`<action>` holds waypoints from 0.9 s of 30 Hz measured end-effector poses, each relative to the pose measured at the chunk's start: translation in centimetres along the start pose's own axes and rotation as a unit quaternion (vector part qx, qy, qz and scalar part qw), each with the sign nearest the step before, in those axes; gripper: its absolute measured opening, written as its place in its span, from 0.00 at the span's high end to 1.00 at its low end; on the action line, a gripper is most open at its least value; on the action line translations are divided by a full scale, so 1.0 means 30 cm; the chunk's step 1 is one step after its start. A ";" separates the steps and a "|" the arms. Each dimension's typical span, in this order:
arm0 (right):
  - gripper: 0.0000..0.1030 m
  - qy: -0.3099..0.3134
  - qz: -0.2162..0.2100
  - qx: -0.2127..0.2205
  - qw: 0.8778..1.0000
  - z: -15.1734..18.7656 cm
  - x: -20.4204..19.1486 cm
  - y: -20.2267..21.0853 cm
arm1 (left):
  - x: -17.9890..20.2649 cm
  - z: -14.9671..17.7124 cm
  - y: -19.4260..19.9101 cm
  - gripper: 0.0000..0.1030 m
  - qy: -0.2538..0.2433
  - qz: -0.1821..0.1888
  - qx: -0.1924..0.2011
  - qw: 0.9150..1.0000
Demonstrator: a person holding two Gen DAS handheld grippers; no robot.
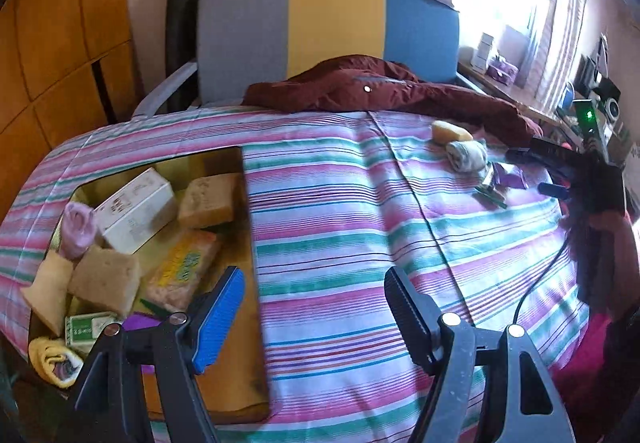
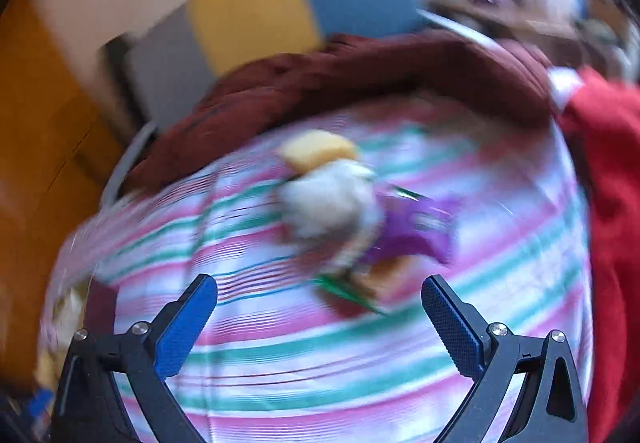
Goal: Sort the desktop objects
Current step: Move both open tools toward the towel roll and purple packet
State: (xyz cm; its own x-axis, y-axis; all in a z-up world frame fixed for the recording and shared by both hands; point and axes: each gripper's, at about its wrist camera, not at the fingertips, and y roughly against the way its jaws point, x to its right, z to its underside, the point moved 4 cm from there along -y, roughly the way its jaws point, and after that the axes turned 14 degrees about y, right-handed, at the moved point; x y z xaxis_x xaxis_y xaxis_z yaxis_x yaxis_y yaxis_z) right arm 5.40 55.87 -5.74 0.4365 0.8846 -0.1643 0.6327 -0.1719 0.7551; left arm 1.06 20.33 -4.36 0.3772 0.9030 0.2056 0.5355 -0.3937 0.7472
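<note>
My left gripper (image 1: 314, 279) is open and empty over the striped cloth (image 1: 340, 203), just right of a wooden tray (image 1: 244, 255). The tray holds a white box (image 1: 136, 209), several sponges (image 1: 208, 199), a pink rolled sock (image 1: 78, 227), a green packet (image 1: 90, 327) and a yellow sock (image 1: 50, 361). Far right on the cloth lie a yellow sponge (image 1: 450, 131), a pale rolled sock (image 1: 466, 155) and a purple packet (image 1: 510, 177). The right wrist view is blurred. My right gripper (image 2: 320, 293) is open and empty, short of the pale sock (image 2: 328, 203), yellow sponge (image 2: 318, 153), purple packet (image 2: 416, 231) and a brown sponge (image 2: 386, 275).
A dark red jacket (image 1: 360, 87) lies along the cloth's far edge, before a grey, yellow and blue chair back (image 1: 332, 23). A cluttered shelf (image 1: 500, 71) runs under the bright window at right. Red fabric (image 2: 612, 183) hangs at the right edge. The right gripper's body (image 1: 576, 163) shows at far right.
</note>
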 end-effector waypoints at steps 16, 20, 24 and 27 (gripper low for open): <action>0.00 -0.150 -0.020 0.004 0.989 0.024 0.181 0.048 | 0.219 0.002 -0.119 0.29 -0.056 0.003 -0.029 0.998; 0.00 -0.150 -0.022 -0.002 0.988 0.027 0.196 0.034 | 0.252 0.010 -0.144 0.29 -0.060 0.010 -0.040 0.997; 0.00 -0.151 -0.018 -0.003 0.988 0.028 0.211 0.030 | 0.281 0.017 -0.168 0.29 -0.065 0.017 -0.051 0.996; 0.00 -0.154 -0.009 -0.005 0.988 0.027 0.226 0.024 | 0.300 0.015 -0.184 0.29 -0.065 0.022 -0.055 0.996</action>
State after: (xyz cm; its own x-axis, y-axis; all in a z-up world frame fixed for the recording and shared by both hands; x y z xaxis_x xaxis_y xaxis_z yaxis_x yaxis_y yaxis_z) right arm 9.33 61.38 -6.84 0.6001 0.7128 -0.3630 0.6371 -0.1515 0.7558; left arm 1.84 30.54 -6.93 0.4964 0.8529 0.1616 0.4337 -0.4049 0.8049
